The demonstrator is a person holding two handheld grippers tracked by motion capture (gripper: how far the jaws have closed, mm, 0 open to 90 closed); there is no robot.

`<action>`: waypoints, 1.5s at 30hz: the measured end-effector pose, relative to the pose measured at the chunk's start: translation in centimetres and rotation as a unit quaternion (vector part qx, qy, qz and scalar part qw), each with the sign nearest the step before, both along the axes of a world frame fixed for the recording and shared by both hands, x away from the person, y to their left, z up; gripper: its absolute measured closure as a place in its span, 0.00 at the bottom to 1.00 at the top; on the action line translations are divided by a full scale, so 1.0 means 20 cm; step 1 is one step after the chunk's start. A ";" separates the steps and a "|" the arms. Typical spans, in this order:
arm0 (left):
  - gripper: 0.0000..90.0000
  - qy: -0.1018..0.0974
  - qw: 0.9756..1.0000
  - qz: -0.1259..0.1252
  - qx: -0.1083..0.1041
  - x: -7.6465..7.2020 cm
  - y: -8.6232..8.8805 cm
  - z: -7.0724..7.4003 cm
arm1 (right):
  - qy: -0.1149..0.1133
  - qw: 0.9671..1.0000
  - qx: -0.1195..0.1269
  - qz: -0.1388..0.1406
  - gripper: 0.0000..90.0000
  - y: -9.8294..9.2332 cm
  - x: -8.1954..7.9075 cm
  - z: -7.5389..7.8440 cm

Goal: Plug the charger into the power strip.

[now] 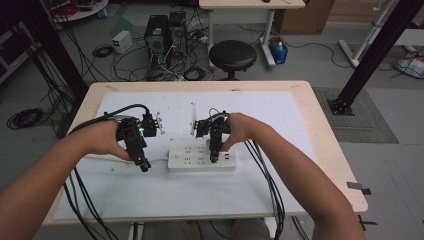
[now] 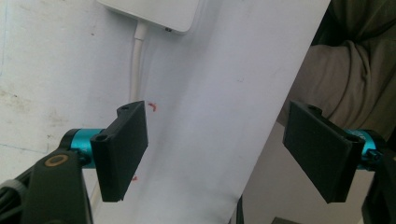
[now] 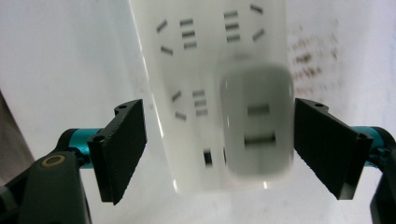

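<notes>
- White power strip (image 1: 201, 155): lies flat mid-table on the white sheet, sockets facing up.
- White adapter (image 3: 256, 127): blurred, apparently plugged into the strip.

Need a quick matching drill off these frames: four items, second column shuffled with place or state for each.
1 strip
2 stool
3 left gripper
4 adapter

A beyond the table
B between the open jaws of the right gripper
C on the white sheet
D open, nothing between its jaws

Pairs: 1-C, 2-A, 3-D, 4-B
</notes>
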State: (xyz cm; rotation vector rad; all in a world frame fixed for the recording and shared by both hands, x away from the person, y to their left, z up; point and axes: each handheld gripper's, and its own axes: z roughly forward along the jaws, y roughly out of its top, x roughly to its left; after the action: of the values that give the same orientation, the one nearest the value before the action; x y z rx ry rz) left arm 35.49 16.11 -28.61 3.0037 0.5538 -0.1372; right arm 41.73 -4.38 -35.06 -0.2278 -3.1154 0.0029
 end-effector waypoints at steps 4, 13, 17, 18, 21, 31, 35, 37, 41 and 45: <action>0.25 -0.001 1.000 0.003 0.000 0.00 -0.01 0.01 | -0.004 1.000 0.006 -0.005 0.13 -0.04 -0.05 0.10; 0.23 -0.011 1.000 0.007 0.000 -0.04 -0.05 0.08 | -0.025 0.999 0.017 -0.023 0.13 -0.16 -0.17 0.27; 0.23 -0.015 1.000 -0.001 0.006 -0.04 -0.05 0.09 | -0.026 0.999 0.025 -0.040 0.13 -0.26 -0.21 0.36; 0.23 -0.013 1.000 0.004 0.005 -0.05 -0.05 0.10 | -0.028 0.998 0.025 -0.043 0.13 -0.28 -0.23 0.38; 0.23 -0.015 1.000 0.009 0.008 -0.05 -0.03 0.12 | -0.035 0.998 0.022 -0.056 0.13 -0.36 -0.27 0.44; 0.23 -0.017 1.000 0.011 0.005 -0.06 -0.04 0.20 | -0.048 0.996 0.010 -0.081 0.13 -0.56 -0.37 0.54; 0.23 -0.018 1.000 0.008 0.003 -0.06 -0.06 0.22 | -0.055 0.994 0.011 -0.094 0.13 -0.61 -0.41 0.58; 0.23 -0.016 1.000 0.008 0.005 -0.07 -0.07 0.23 | -0.056 0.994 0.009 -0.095 0.13 -0.63 -0.42 0.59; 0.23 -0.017 1.000 0.004 0.004 -0.06 -0.09 0.24 | -0.055 0.993 0.008 -0.102 0.13 -0.65 -0.43 0.61; 0.23 -0.017 1.000 0.003 0.008 -0.06 -0.10 0.23 | -0.056 0.993 0.011 -0.104 0.13 -0.66 -0.42 0.59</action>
State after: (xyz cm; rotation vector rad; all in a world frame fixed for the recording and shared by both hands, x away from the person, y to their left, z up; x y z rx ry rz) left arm 34.23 14.10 -24.00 3.0130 0.5631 -0.0811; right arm 33.23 -17.57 -23.28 -0.5695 -3.1821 -0.0496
